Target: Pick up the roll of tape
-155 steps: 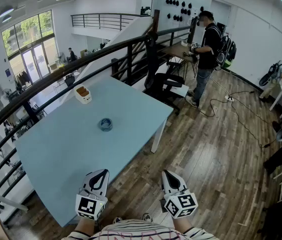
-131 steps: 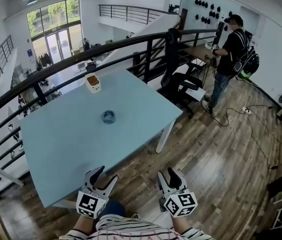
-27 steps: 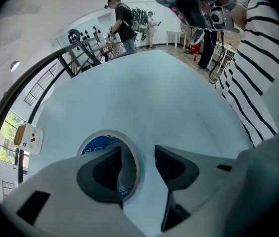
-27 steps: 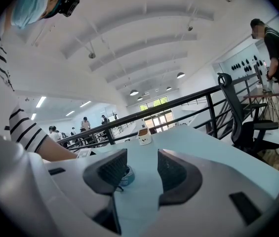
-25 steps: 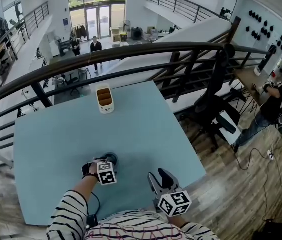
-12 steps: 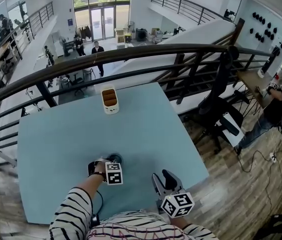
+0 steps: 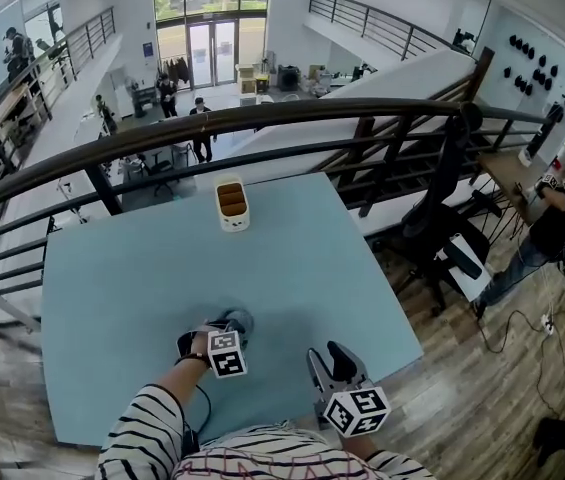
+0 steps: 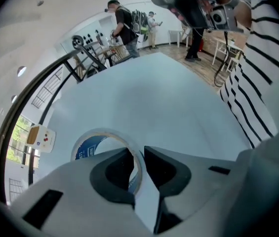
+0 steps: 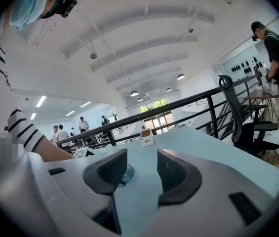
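Steeply downward — left gripper (image 8: pixel 138 164), fingers (image 8: pixel 166 169) closing astride the tape roll (image 8: pixel 104 132).

The roll of tape (image 8: pixel 86 146), clear over a blue core, sits on the pale-blue table (image 7: pixel 112 288).

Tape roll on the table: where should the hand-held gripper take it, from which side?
Take the tape roll by its ring wall, one jaw inside the core, one outside, coming from above. It lies flat on the table, hole up, so the thin wall likely suits the jaws best. The left hand-held gripper straddles that wall, jaws closing.
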Demonstrator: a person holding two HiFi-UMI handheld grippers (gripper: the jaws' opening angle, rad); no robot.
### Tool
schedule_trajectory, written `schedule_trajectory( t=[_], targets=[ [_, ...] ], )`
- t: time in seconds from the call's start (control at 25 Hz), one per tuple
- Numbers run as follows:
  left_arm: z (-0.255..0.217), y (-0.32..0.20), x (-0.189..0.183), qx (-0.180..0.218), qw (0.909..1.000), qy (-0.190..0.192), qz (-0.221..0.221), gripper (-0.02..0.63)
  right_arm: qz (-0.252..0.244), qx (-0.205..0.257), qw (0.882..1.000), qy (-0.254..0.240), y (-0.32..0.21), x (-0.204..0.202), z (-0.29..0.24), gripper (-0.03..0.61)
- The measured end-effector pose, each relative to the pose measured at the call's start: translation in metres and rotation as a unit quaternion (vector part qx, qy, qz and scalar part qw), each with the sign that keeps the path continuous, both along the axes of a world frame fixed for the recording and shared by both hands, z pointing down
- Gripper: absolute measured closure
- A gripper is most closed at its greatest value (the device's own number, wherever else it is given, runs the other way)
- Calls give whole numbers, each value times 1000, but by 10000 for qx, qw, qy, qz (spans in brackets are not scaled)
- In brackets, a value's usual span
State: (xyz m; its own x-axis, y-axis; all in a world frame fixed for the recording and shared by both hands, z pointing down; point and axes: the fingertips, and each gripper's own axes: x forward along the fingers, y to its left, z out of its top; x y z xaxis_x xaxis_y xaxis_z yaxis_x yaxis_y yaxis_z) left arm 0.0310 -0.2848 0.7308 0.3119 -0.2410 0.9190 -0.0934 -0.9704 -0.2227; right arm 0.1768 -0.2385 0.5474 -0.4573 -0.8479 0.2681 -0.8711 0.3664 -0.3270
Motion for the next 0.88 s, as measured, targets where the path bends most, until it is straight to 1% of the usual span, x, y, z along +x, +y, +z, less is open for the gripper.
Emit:
schedule_trajectory(
  t=[0.16, 0.32, 0.48, 0.64, 0.88],
  targets=[
    [-30, -8, -7, 310, 9963, 626, -509, 530, -123, 37, 9999, -6, -2, -19, -2, 390],
    [-66, -7, -14, 625, 9870, 1226, -830, 530, -292, 121, 9995, -21, -3, -41, -8, 390],
    [-101, -3, -28, 980, 9747, 1692, -1078, 530, -444, 210, 9988, -39, -3, -64, -15, 390],
    [-132, 3, -46, 1256, 9602, 2094, -1358, 530, -544, 270, 9981, -36, -2, -81, -20, 390],
    [-166, 18, -75, 1608, 9373, 2534, -1774, 529, -646, 379, 9972, -36, -4, -99, -25, 390]
  ],
)
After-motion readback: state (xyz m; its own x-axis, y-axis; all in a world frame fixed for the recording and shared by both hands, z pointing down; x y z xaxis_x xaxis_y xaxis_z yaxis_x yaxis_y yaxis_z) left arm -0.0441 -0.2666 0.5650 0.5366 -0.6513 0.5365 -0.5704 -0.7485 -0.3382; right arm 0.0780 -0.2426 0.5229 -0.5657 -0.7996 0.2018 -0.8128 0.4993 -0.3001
